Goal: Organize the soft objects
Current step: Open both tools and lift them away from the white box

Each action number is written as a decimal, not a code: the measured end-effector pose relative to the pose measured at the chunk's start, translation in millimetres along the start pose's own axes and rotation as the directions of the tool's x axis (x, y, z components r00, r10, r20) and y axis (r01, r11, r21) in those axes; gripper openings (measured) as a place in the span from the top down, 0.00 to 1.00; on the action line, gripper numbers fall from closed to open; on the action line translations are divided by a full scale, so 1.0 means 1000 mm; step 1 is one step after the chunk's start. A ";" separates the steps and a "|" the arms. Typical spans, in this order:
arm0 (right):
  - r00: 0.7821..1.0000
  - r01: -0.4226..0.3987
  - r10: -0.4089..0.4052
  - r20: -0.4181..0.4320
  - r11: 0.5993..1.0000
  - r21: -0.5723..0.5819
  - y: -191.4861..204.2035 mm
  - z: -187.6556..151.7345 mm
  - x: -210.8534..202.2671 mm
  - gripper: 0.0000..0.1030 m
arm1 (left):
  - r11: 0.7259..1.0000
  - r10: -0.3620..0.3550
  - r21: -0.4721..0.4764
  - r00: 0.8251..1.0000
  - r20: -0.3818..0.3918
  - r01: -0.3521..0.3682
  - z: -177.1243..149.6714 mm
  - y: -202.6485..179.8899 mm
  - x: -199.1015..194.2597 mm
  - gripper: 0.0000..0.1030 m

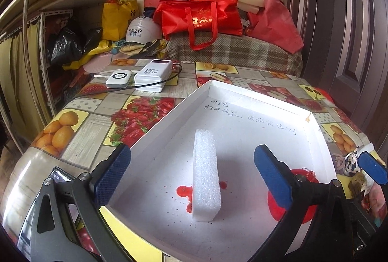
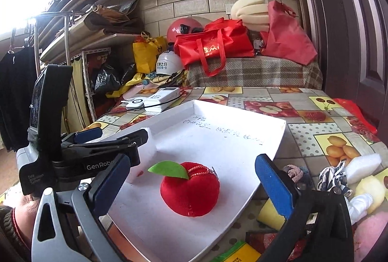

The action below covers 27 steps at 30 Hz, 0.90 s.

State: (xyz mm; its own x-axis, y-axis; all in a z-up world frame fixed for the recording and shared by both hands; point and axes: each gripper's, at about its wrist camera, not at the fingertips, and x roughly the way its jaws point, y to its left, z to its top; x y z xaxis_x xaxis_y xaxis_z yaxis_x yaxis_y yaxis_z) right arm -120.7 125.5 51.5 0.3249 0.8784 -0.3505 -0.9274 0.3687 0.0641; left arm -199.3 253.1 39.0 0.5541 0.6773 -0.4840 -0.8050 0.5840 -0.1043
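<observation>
A white foam block (image 1: 206, 177) stands on edge inside a shallow white box lid (image 1: 242, 102) on the table. My left gripper (image 1: 191, 174) is open, its blue pads either side of the block without touching it. A red plush apple (image 2: 190, 189) with a green leaf sits in the same lid (image 2: 242, 121); it shows partly behind the left gripper's right finger (image 1: 272, 177). My right gripper (image 2: 191, 185) is open around the apple, apart from it. The left gripper shows at the left of the right wrist view (image 2: 97, 148).
More soft items lie at the table's right edge: a white sponge (image 2: 361, 165), a striped fabric piece (image 2: 332, 177), yellow and pink plush toys (image 2: 371, 189). Power banks (image 1: 152, 75) sit at the far side. Red bags (image 1: 201, 14) and helmets lie beyond.
</observation>
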 end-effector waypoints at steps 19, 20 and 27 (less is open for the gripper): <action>0.999 -0.036 0.036 -0.006 0.999 -0.038 0.007 -0.008 -0.015 0.00 | 0.999 0.002 -0.036 0.999 0.046 0.000 0.001 0.008 -0.008 0.00; 0.999 -0.041 0.041 -0.008 0.998 -0.043 0.008 -0.009 -0.016 0.00 | 0.999 0.002 -0.033 0.999 0.050 0.000 0.001 0.008 -0.009 0.00; 0.997 -0.074 0.073 -0.026 0.997 -0.037 0.006 -0.012 -0.023 0.00 | 1.000 0.005 -0.006 0.995 0.096 -0.005 -0.002 0.002 -0.018 0.00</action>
State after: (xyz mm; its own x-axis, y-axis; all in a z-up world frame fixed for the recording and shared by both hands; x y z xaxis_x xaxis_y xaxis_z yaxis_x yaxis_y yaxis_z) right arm -135.6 104.1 48.7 0.2517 0.8947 -0.3689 -0.9551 0.2913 0.0547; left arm -211.2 240.7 46.2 0.5676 0.7202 -0.3989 -0.8089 0.5780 -0.1075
